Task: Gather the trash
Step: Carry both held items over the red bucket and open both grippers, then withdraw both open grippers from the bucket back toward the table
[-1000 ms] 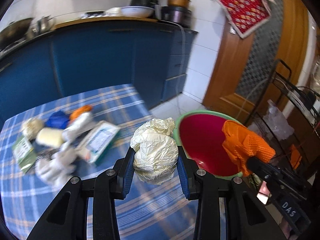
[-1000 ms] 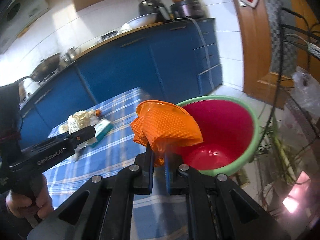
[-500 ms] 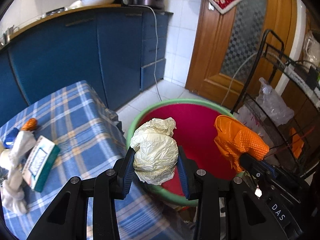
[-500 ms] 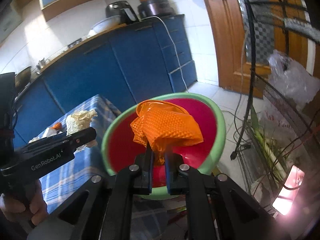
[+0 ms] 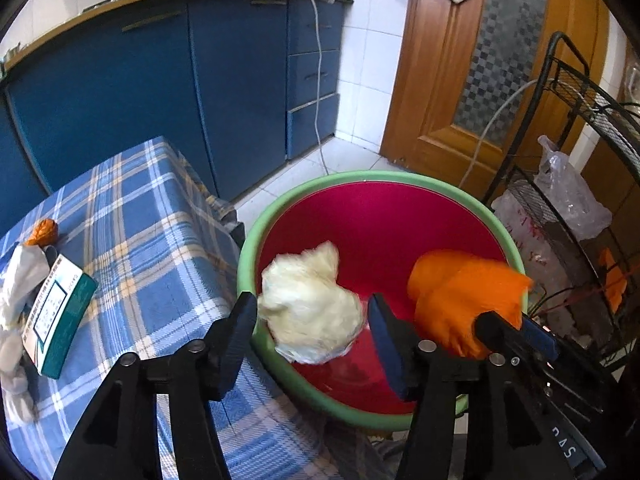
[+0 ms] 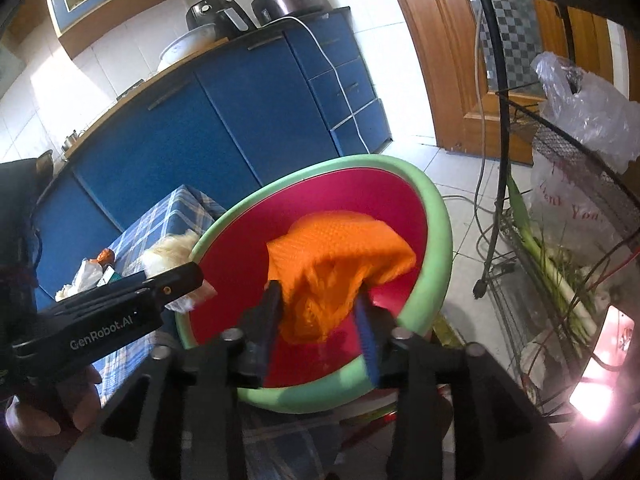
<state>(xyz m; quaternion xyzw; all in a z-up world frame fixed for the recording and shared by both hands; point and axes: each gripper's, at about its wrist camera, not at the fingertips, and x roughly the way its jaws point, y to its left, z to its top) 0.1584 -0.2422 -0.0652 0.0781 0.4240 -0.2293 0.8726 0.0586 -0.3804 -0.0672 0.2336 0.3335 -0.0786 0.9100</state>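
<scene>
Both hand-held grippers hang over the red bin (image 5: 384,236) with the green rim, which stands on the floor at the end of the tabletop (image 5: 132,216) with the blue check cloth. The left hand-held gripper (image 5: 312,320) has just been opening its jaws, and the cream paper ball (image 5: 310,306) is still between them, blurred, with a gap showing at its 3 o'clock side, so it looks let go and dropping. The right hand-held gripper (image 6: 320,312) has just been opening too, and the orange net bag (image 6: 336,256) sags between its jaws. Its lower part still seems to brush both pads, so I think it is loose but not yet clear of them. Both bits of trash are over the red inside of the bin, not over the rim. To do this step well, I would keep both hand-held grippers still above the middle of the bin and spread the jaws wider, so each piece falls straight down. The net bag is floppy and could catch on a pad, so a small shake may help. In the left view, more trash waits at 9 o'clock on the tabletop: a green and white box (image 5: 60,320), a white crumpled wrapper (image 5: 20,280) and a small orange thing (image 5: 44,230).
</scene>
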